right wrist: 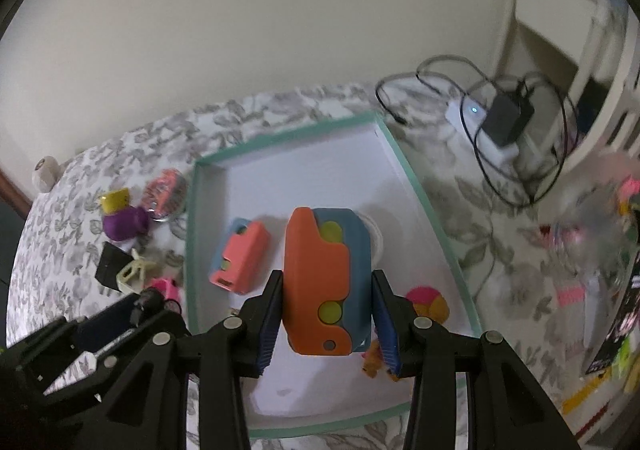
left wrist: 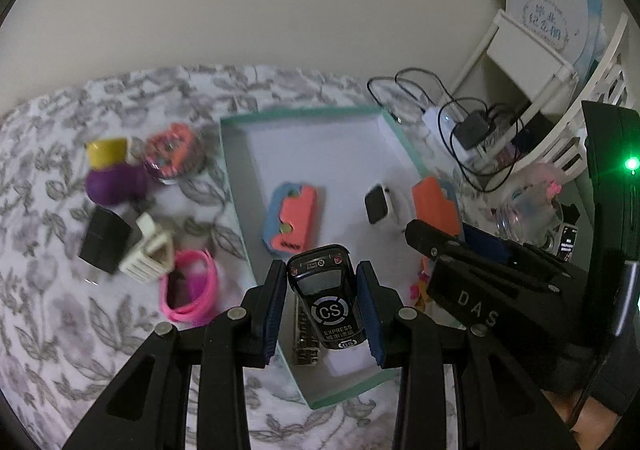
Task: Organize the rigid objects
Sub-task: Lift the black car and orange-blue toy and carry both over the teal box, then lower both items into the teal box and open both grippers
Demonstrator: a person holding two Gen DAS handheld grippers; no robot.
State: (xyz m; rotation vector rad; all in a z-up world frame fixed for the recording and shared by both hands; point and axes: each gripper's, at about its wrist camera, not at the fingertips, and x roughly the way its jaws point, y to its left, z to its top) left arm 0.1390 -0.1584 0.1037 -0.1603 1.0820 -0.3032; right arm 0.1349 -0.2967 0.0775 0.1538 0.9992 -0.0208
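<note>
- Floral-patterned cloth (left wrist: 60, 330) covers the work surface below a plain pale wall; a shallow white tray with a mint-green rim (left wrist: 236, 193) lies on it, and both grippers hang over the tray's near half.
- Left gripper (left wrist: 322, 306): jaws part-closed, blue pads pressing both flanks of a black toy van (left wrist: 326, 298) marked "CS EXPRESS". The van's long axis runs along the fingers, nose pointing away from the camera and down toward the tray floor.
- Right gripper (right wrist: 326, 314): jaws slightly wider, closed on an orange-and-blue block (right wrist: 324, 282), likewise gripped across its short side with its long axis along the fingers.
- Governing relation: each held object sits directly above bare tray floor, so the release would probably call for a descent, not a sideways reach.
- A smaller pink-and-blue block (left wrist: 292, 217) and a white watch-like device (left wrist: 380, 203) already lie in the tray.
- Unsorted items remain on the cloth to the left of the tray: purple-and-yellow toy (left wrist: 110, 173), black adapter (left wrist: 104, 246), pink band (left wrist: 192, 290). The left gripper is the nearer to them.
</note>
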